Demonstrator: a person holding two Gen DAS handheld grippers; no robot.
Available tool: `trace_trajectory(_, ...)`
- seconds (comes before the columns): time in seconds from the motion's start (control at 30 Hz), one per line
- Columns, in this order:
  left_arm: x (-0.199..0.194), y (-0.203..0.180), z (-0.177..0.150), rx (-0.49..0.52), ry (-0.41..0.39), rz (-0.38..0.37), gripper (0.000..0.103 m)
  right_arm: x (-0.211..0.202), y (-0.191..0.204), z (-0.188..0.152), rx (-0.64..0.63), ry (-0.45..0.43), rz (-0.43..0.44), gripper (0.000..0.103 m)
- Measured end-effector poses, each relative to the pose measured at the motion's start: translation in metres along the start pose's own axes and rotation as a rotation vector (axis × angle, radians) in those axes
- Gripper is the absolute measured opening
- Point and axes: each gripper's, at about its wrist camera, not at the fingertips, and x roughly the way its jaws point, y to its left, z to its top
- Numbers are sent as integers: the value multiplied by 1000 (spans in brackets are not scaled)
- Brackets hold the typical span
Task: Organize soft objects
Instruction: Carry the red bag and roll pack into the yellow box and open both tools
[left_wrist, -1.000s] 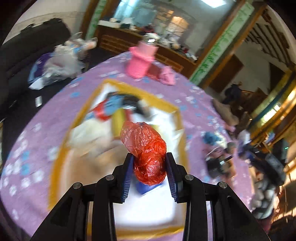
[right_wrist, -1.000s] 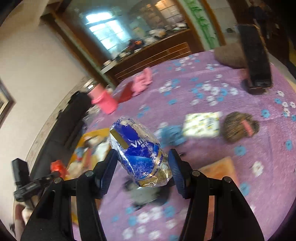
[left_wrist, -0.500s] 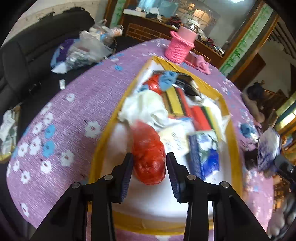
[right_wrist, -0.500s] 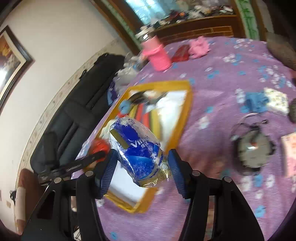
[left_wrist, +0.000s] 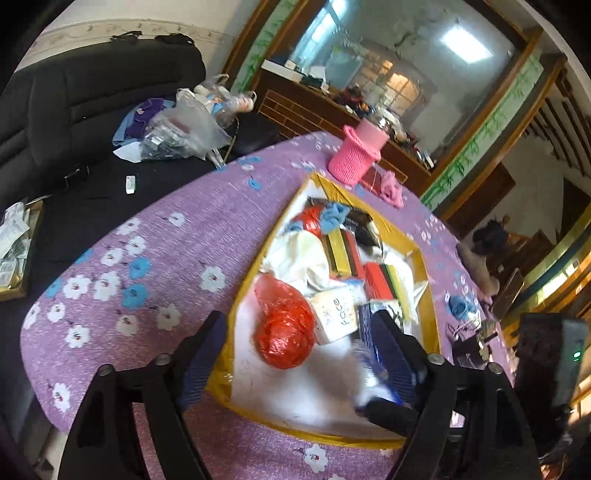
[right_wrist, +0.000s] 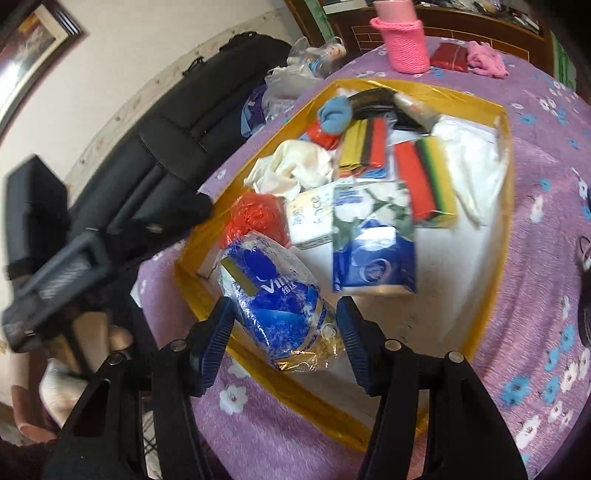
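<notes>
Purple flower-print cloth covers the round bench (left_wrist: 155, 236), with a shallow yellow-rimmed white tray (left_wrist: 236, 299) on it. Left hand-held gripper (left_wrist: 299, 354): jaws opening, standing wide, pads clear of the crumpled red plastic bag (left_wrist: 284, 325), which lies loose on the white tray floor between them, near the tray's near-left edge. Right hand-held gripper (right_wrist: 282, 332) is clamped on a blue-and-white plastic-wrapped tissue pack with a gold stripe (right_wrist: 273, 295), held above the tray's near corner; both blue pads touch its sides.

In the tray, right wrist view: a blue floral tissue packet (right_wrist: 373, 243) just beside the held pack, a small white packet with print (right_wrist: 310, 218) touching the red bag, a crumpled cream cloth (right_wrist: 291, 168) behind it, two red-black-yellow striped sponges (right_wrist: 424, 177), a light-blue balled cloth (right_wrist: 334, 114) at the far end, and a dark curved item there, too blurred to name.

Past the tray, a pink knitted cup-shaped holder (left_wrist: 356, 155) stands upright on the bench, with a pink cloth (left_wrist: 391, 186) near it. Black sofa (left_wrist: 74, 110) with clear plastic bags is beyond the bench.
</notes>
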Motion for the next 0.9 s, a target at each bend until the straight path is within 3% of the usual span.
trace_trajectory(0.17,-12,10,-4,-34,-10,-45,85,10,13,5,-71,-19,-96,58)
trace_trajectory(0.43,-12,-2,-8,-18,-3,-96,87,-39,-4,2,-5,-130,-63,58)
trace_trajectory(0.6,-6,-29,-17,41,37,-132,89,-94,-56,-23,104,-214,-125,58)
trace_trajectory(0.9,14,-87,-29,150,133,-163,90,-189,-196,-98,425,-305,-322,57)
